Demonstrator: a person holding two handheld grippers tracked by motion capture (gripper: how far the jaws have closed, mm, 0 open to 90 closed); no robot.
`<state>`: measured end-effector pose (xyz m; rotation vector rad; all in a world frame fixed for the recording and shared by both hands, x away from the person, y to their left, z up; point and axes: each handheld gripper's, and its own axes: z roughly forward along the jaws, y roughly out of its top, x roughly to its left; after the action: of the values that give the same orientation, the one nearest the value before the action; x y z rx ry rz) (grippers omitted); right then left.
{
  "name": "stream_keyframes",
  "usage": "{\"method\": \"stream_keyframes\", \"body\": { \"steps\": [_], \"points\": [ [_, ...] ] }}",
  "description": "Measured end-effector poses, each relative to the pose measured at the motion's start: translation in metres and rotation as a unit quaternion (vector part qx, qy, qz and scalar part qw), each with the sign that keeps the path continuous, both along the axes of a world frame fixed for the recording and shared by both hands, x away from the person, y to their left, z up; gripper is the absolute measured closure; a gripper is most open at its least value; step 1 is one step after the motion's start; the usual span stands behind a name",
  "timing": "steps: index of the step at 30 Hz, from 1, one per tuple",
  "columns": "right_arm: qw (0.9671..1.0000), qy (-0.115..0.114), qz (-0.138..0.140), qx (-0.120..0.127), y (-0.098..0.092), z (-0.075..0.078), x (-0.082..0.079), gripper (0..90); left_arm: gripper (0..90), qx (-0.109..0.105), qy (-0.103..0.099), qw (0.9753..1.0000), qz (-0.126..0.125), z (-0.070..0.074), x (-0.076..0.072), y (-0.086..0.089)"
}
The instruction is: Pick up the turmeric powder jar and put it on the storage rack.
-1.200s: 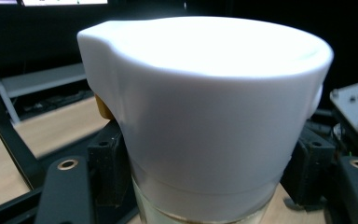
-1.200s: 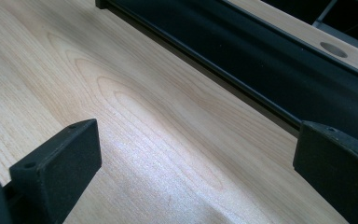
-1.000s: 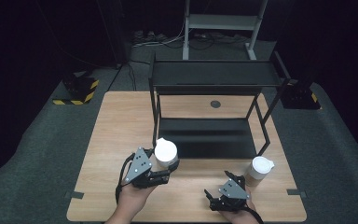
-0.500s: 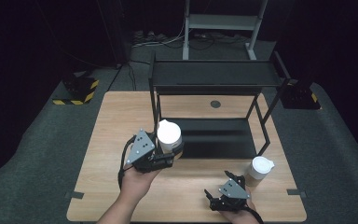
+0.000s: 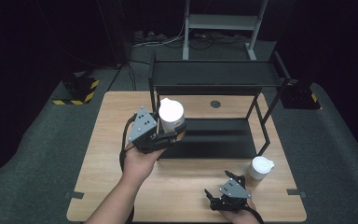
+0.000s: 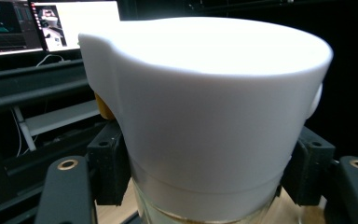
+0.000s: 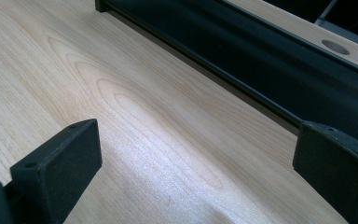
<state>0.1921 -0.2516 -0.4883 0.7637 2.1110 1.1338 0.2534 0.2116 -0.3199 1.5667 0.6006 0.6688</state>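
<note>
White-lidded cup — clamped in left gripper

Left gripper: black body, grey three-cornered plate on top with small dark holes, black cable looping beneath.
Right gripper: black body, smaller grey plate on top with dark holes.
Jaws: black, blocky, matte; brass-ringed screw holes in the left gripper view.
Left forearm: bare, no sleeve.
Right hand: bare.
</note>
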Motion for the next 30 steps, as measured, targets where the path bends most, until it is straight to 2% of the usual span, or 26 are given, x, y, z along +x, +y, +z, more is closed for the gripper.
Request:
{"method": "stream_keyframes", "body": {
  "steps": [6,13,19,24,30],
  "points": [
    [1.0,0.001,0.0,0.001,0.0,0.0,0.0,0.5,30.6,0.0,-0.002,1.0,0.007,0.016,0.011,-0.004],
    [1.0,0.002,0.0,0.003,-0.001,0.0,0.001,0.5,30.6,-0.001,-0.005,0.9999,0.012,0.027,0.02,-0.008],
    [1.0,0.002,0.0,0.005,-0.001,0.0,0.001,0.6,30.6,-0.014,-0.003,0.9998,0.013,0.036,0.026,-0.01],
    [1.0,0.002,-0.001,0.007,-0.002,-0.001,0.0,0.6,30.6,-0.012,-0.015,0.9996,0.018,0.05,0.032,-0.015],
    [1.0,0.002,-0.001,0.008,-0.002,-0.001,0.0,0.6,30.6,-0.012,-0.021,0.9994,0.023,0.061,0.036,-0.019]
  ]
}}
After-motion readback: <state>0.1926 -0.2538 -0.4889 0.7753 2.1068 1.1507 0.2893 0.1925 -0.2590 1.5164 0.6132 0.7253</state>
